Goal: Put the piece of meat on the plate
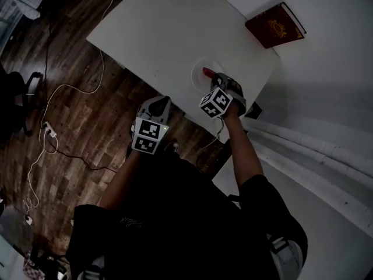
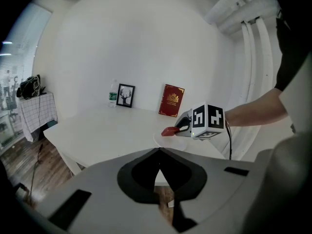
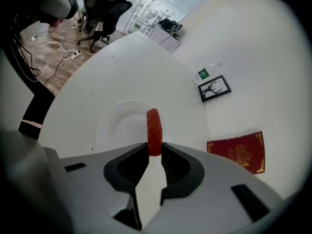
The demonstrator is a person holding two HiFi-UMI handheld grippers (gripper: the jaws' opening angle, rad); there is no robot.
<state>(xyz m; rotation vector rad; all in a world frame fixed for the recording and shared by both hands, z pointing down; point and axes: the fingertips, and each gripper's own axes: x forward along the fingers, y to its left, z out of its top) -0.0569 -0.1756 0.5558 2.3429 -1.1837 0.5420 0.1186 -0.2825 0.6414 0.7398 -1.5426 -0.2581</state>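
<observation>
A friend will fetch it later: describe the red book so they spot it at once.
Find the white table by the white wall. Along the wall stand a bottle, a black-framed picture and the red book. It alone is dark red, with a gold emblem on its cover.

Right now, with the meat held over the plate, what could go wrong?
1. The right gripper pinches only the lower end of the piece of meat, which hangs above the plate without touching it. Released from here, it may bounce or roll past the rim.
2. The plate lies near the table edge on the person's side. A downward nudge from the fingers could tip or shove it.
</observation>
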